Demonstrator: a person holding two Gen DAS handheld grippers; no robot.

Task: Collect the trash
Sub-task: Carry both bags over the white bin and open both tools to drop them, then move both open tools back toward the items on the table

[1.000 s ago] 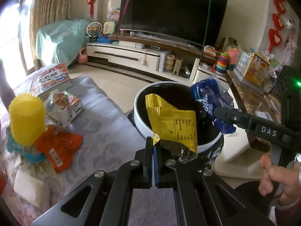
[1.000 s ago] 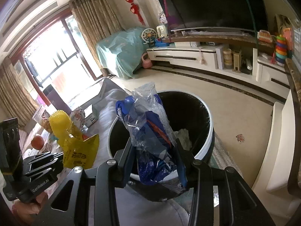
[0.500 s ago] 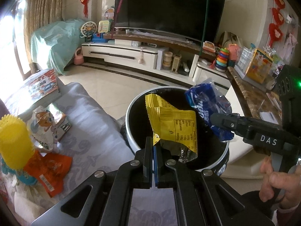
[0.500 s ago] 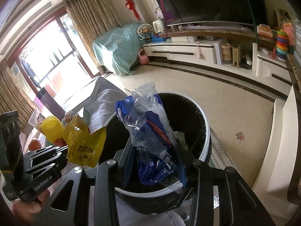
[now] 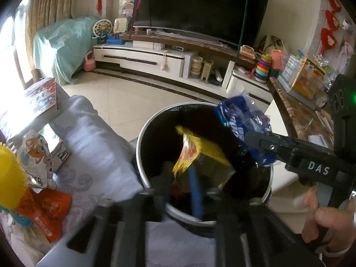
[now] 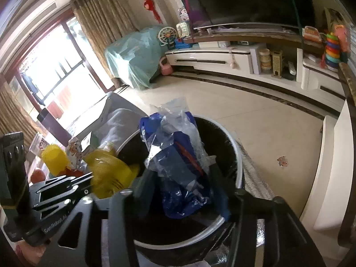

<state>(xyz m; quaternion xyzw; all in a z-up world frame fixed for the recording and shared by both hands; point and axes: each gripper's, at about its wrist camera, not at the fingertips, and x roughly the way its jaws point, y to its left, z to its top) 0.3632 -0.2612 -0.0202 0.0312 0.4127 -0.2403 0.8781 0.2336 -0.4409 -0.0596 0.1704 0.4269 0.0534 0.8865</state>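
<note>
A white-rimmed trash bin [image 5: 142,146] with a black liner stands beside the grey couch. My left gripper [image 5: 184,189] is blurred over the bin mouth with its jaws spread apart, and the yellow wrapper [image 5: 200,155] is loose and tilting above the liner. My right gripper [image 6: 184,178] is shut on a blue-and-clear plastic wrapper [image 6: 178,155] and holds it over the bin [image 6: 238,155]. The blue wrapper also shows in the left wrist view [image 5: 240,120]. The yellow wrapper shows in the right wrist view [image 6: 109,173].
An orange wrapper [image 5: 44,211], a cartoon snack packet [image 5: 35,153], a yellow spiky toy [image 5: 9,173] and a book [image 5: 42,102] lie on the couch [image 5: 93,146]. A TV stand [image 5: 155,62] is across the tiled floor. A marble-topped table [image 5: 300,115] stands to the right.
Both grippers moved further over the bin. My left gripper opened and let go of the yellow wrapper, which now tips down into the bin. The right gripper still holds the blue wrapper.
</note>
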